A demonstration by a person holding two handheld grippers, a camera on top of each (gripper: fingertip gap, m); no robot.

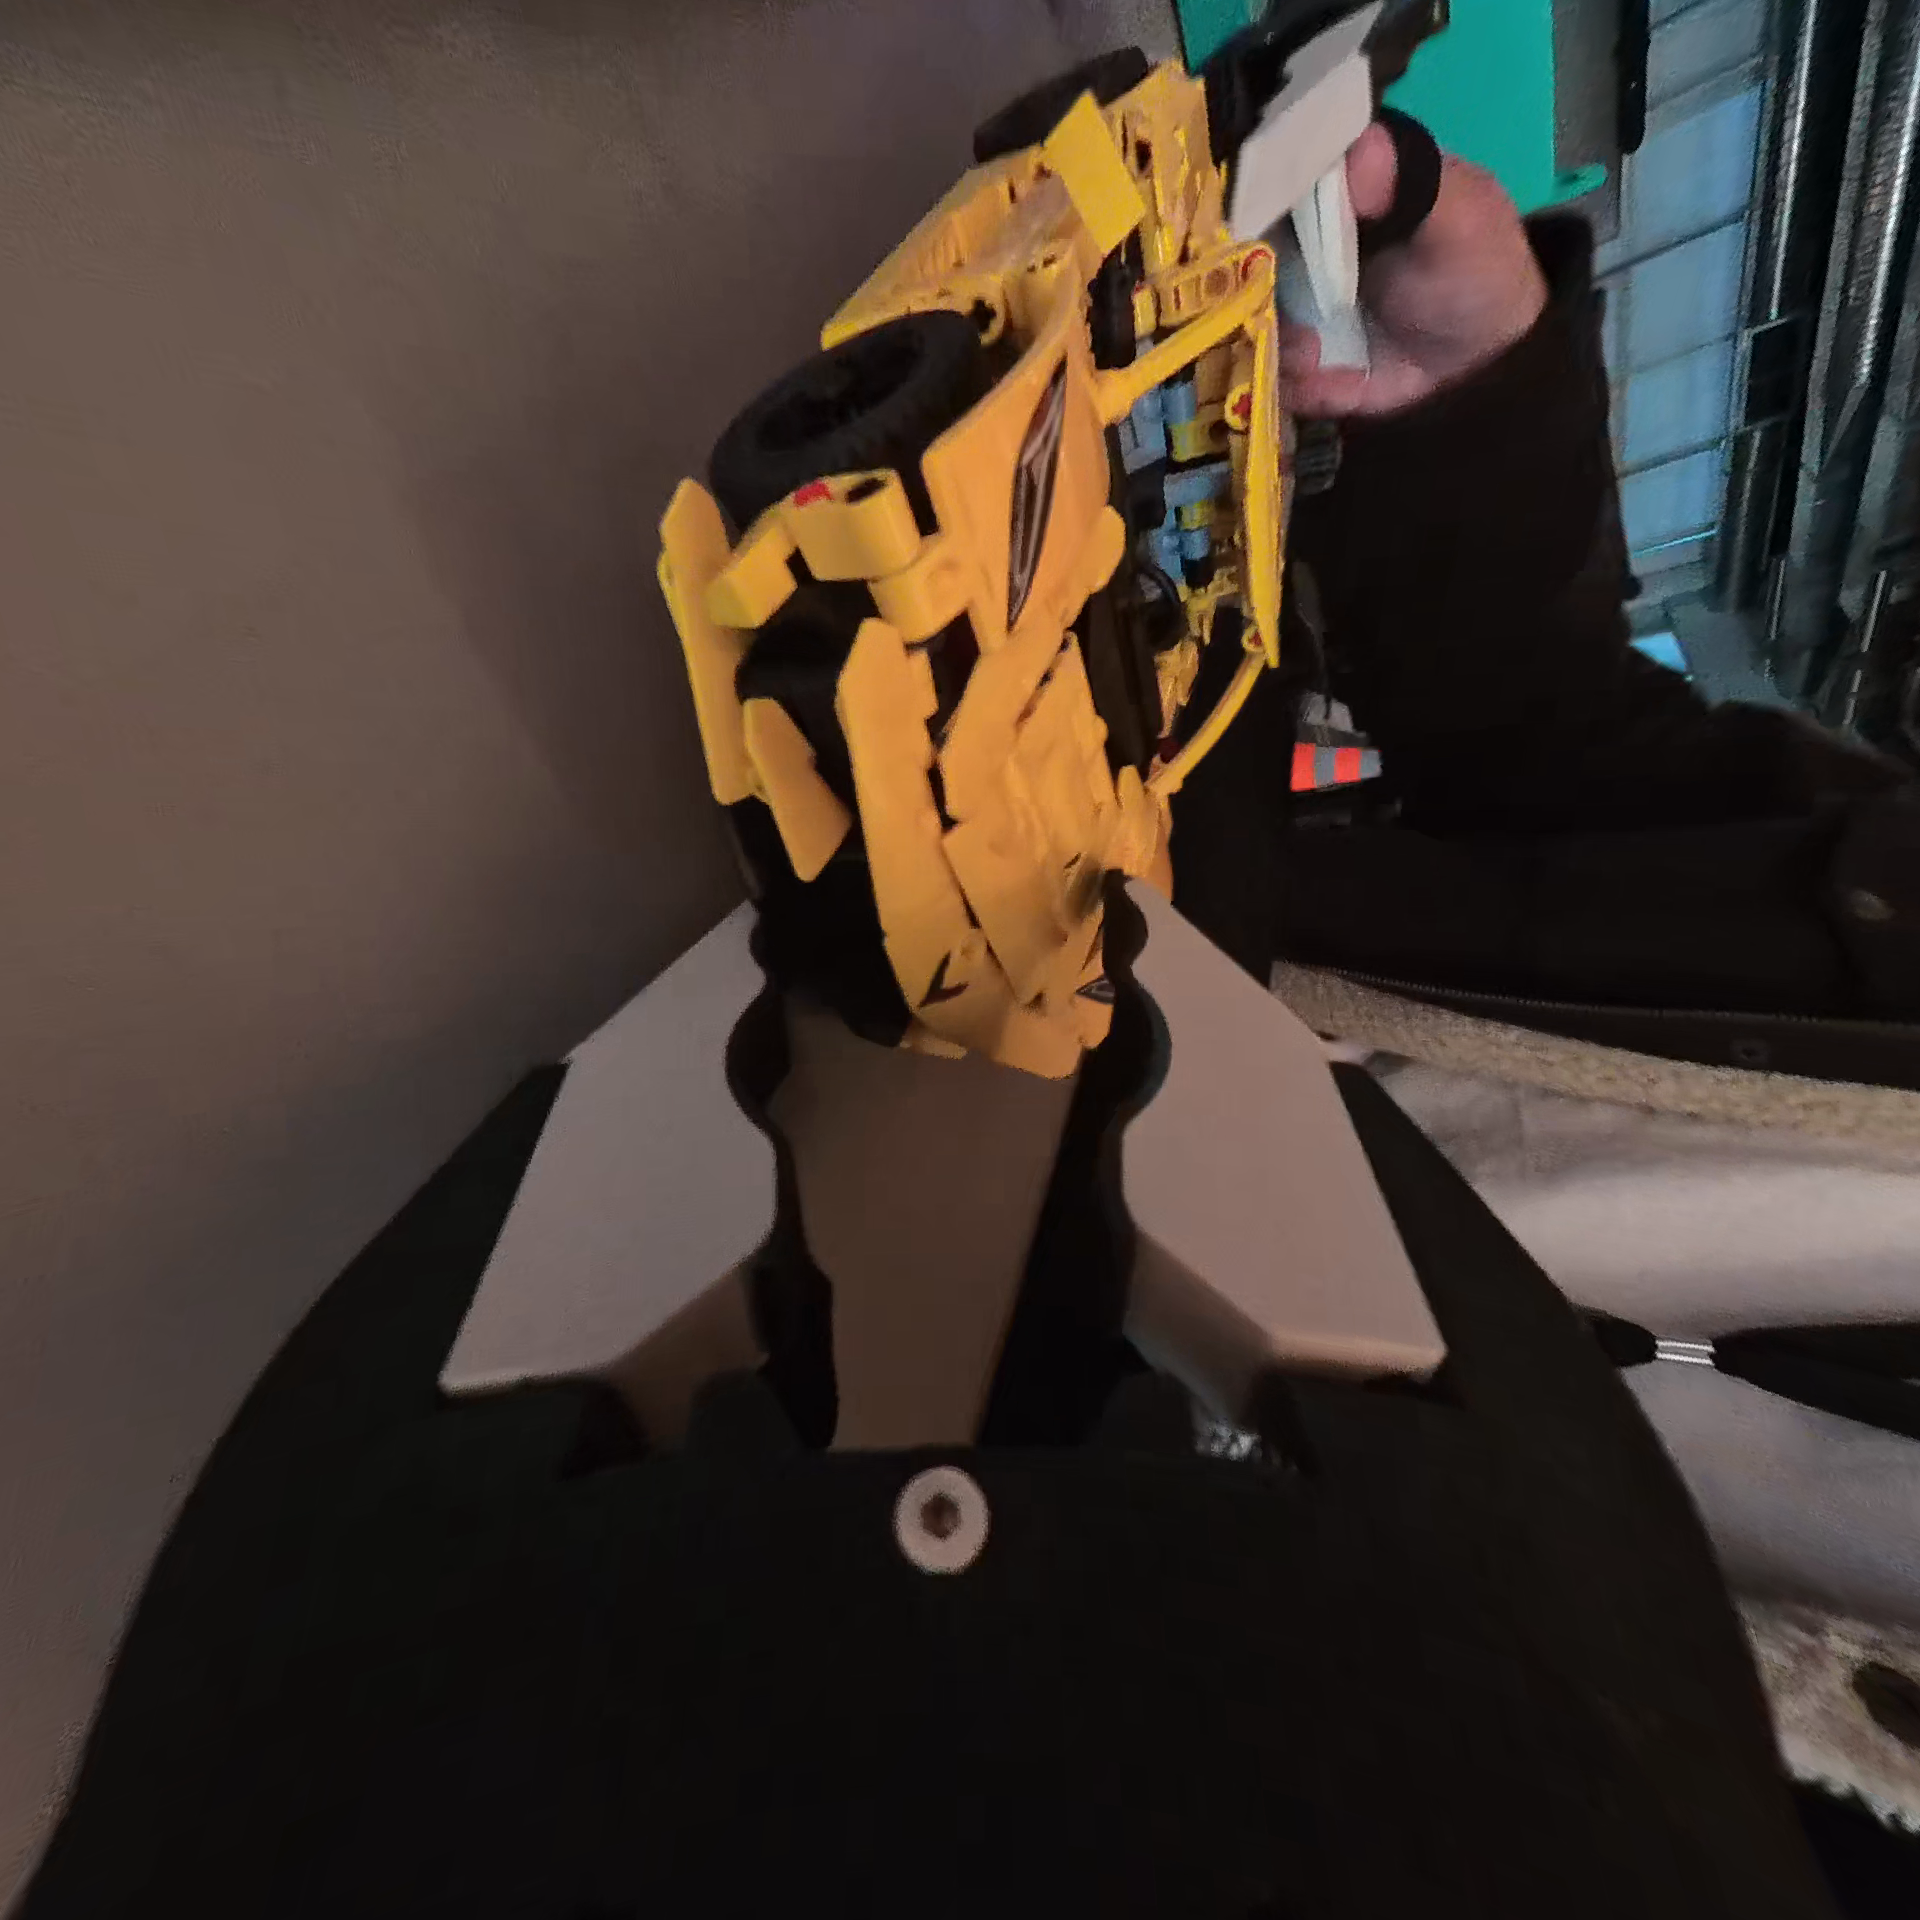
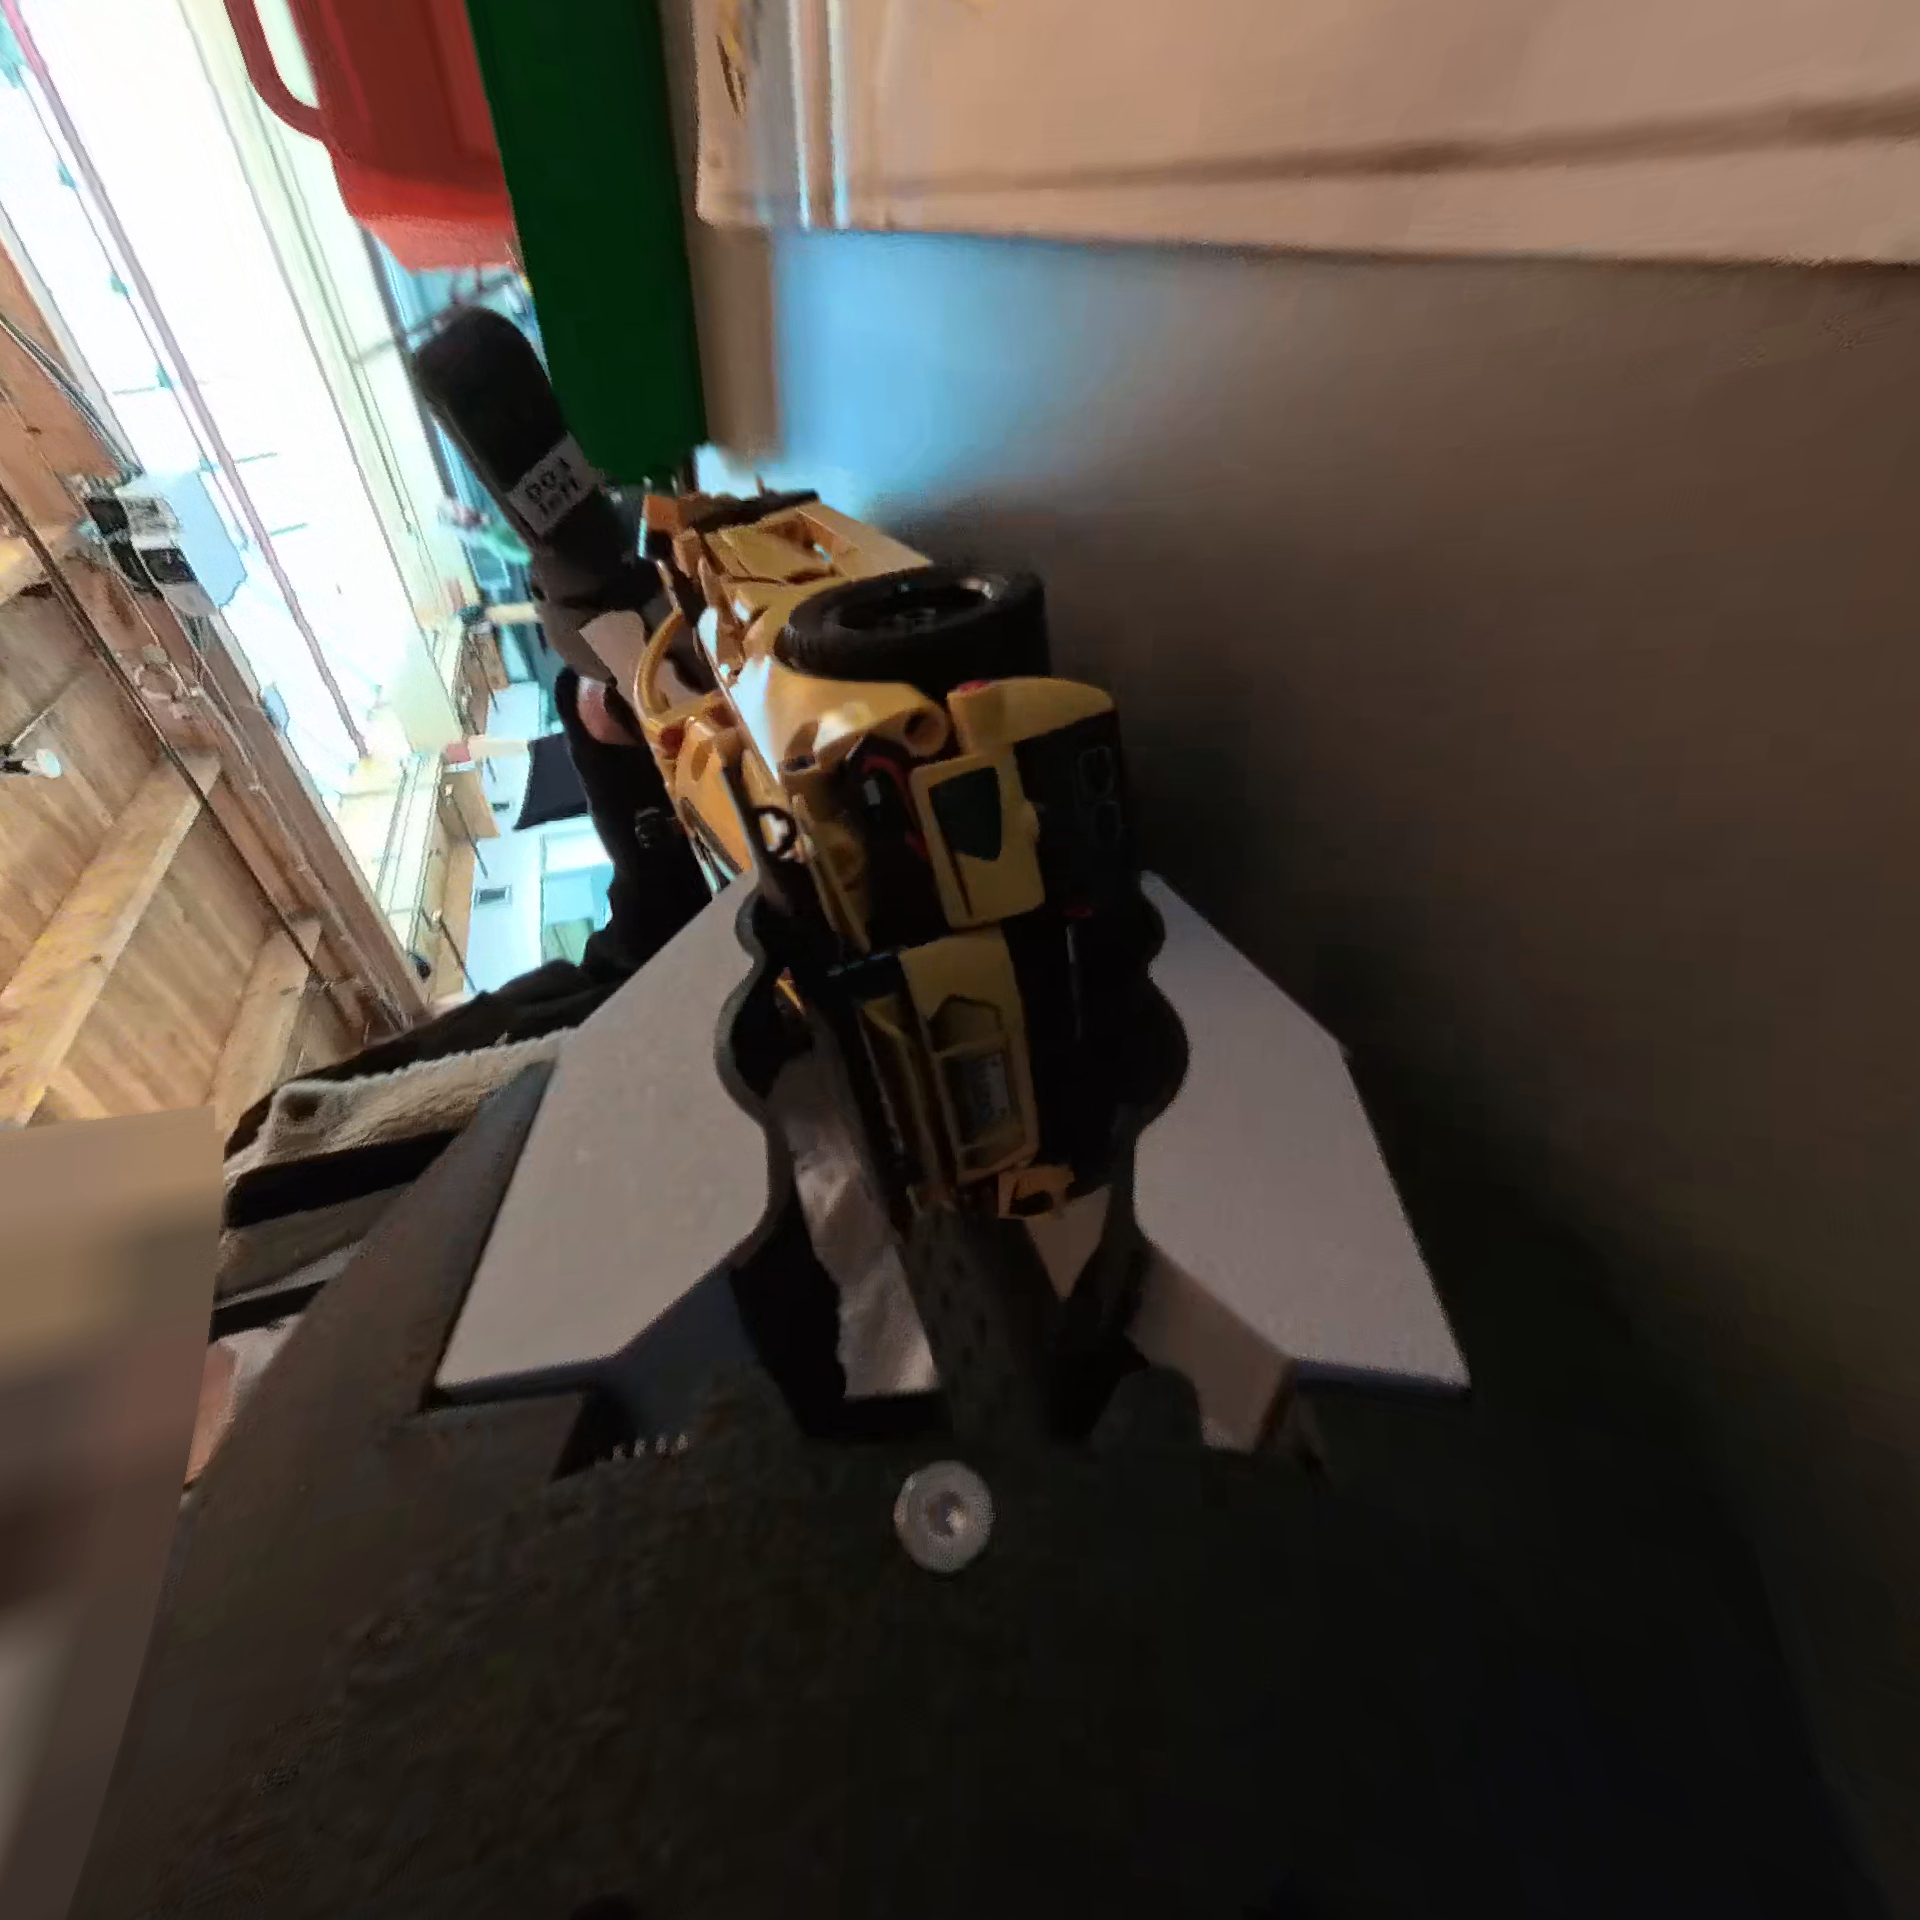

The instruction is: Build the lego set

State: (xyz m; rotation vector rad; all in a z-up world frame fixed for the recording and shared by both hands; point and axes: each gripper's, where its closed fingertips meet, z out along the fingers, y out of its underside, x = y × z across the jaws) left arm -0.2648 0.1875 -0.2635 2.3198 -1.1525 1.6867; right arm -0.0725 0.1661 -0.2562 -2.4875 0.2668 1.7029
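Left wrist view: your left gripper (image 1: 940,997) is closed on one end of the yellow lego car (image 1: 987,644), its two pale fingers (image 1: 644,1174) pressing the bodywork from either side. You hold the car in the air, tilted on its side, with one black wheel (image 1: 842,416) facing the grey wall (image 1: 312,520). At the far end of the car, your right gripper (image 1: 1288,177) meets the model near its upper end; a hand (image 1: 1423,270) grips its handle. Whether that gripper is clamped cannot be told from this view. A dark sleeve (image 1: 1558,675) and a pale fleecy fabric (image 1: 1558,1143) lie to the right.

Right wrist view: your right gripper (image 2: 951,1049) is closed on the opposite end of the lego car (image 2: 914,831), the model wedged between the black pads of its grey fingers (image 2: 623,1174). A black wheel (image 2: 914,618) points toward the grey wall (image 2: 1507,727). Beyond the car, the left gripper (image 2: 613,644) touches the far end. A green panel (image 2: 592,229) and a red container (image 2: 395,114) appear at the top, blurred.
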